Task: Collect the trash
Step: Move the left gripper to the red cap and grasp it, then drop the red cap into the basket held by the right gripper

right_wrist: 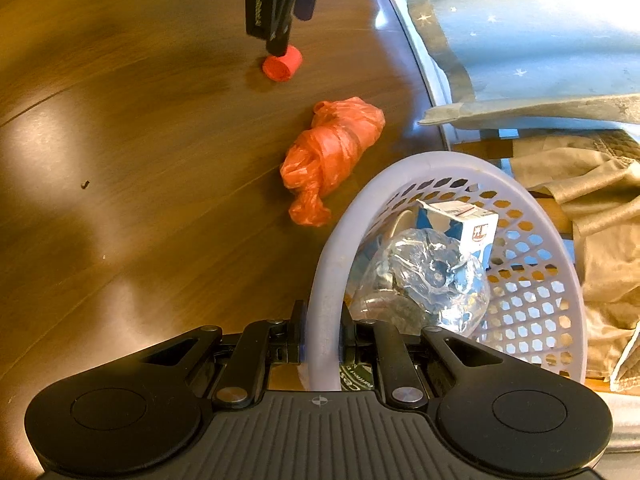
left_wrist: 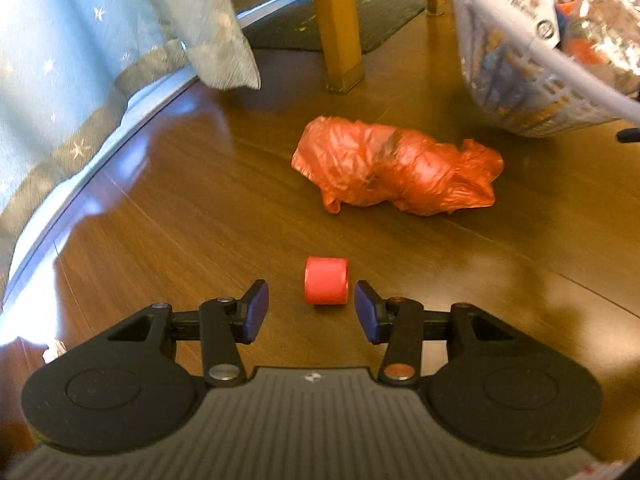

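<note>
Dark wood flooring (left_wrist: 192, 208) runs under everything, with a blue star-print curtain (left_wrist: 80, 60) hanging along one edge and a wooden chair leg (left_wrist: 340, 40) behind. My left gripper (left_wrist: 311, 310) tilts steeply down toward the floor, its jaws partly open and holding nothing; a small red roll (left_wrist: 326, 280) lies on its side just ahead of the gap between the blue pads (left_wrist: 256, 312), apart from both, its round end facing my camera and its short axis running away from me. Beyond it a crumpled orange plastic bag (left_wrist: 396, 168) lies stretched crosswise, near the basket. My right gripper (right_wrist: 322, 344) is clamped on the rim of the lavender basket (right_wrist: 440, 164), which is tipped; inside sit a crushed clear plastic bottle (right_wrist: 424, 276) and a small white-and-blue carton (right_wrist: 464, 224).
</note>
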A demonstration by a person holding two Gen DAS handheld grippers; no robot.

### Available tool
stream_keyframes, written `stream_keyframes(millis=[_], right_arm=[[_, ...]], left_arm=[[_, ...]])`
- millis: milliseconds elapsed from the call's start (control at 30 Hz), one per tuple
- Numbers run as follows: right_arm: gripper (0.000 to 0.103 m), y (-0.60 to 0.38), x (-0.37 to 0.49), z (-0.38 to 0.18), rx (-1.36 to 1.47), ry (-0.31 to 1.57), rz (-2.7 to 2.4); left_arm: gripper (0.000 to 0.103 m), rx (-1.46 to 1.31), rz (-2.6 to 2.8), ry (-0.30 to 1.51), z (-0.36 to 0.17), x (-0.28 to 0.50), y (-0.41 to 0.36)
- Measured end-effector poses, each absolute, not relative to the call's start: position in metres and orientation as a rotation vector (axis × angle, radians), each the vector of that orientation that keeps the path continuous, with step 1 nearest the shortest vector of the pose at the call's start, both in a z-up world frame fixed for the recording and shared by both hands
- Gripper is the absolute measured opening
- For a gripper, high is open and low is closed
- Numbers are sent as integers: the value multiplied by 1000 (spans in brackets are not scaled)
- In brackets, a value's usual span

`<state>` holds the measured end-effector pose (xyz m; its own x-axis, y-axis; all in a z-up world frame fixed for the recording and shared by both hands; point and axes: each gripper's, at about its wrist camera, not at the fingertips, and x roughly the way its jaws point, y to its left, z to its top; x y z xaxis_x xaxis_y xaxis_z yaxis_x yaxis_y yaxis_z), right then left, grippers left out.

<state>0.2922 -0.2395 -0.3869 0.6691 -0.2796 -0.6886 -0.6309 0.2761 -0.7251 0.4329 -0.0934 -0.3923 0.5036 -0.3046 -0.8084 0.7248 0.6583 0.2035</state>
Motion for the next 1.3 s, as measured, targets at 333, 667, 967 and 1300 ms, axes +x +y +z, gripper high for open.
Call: stream_keyframes(millis=[333, 667, 967, 1300], right_arm=[[10, -242, 294, -388, -1321, 861, 280], [10, -242, 292, -390, -1323, 864, 287], [10, -242, 292, -390, -1325, 866, 286], [10, -244, 288, -392, -1342, 869, 283]], left_arm=[[42, 556, -683, 851, -404, 441, -105], [33, 562, -678, 881, -416, 446, -112], [21, 561, -698, 878, -408, 440, -108], [21, 578, -724, 822, -372, 423, -97]])
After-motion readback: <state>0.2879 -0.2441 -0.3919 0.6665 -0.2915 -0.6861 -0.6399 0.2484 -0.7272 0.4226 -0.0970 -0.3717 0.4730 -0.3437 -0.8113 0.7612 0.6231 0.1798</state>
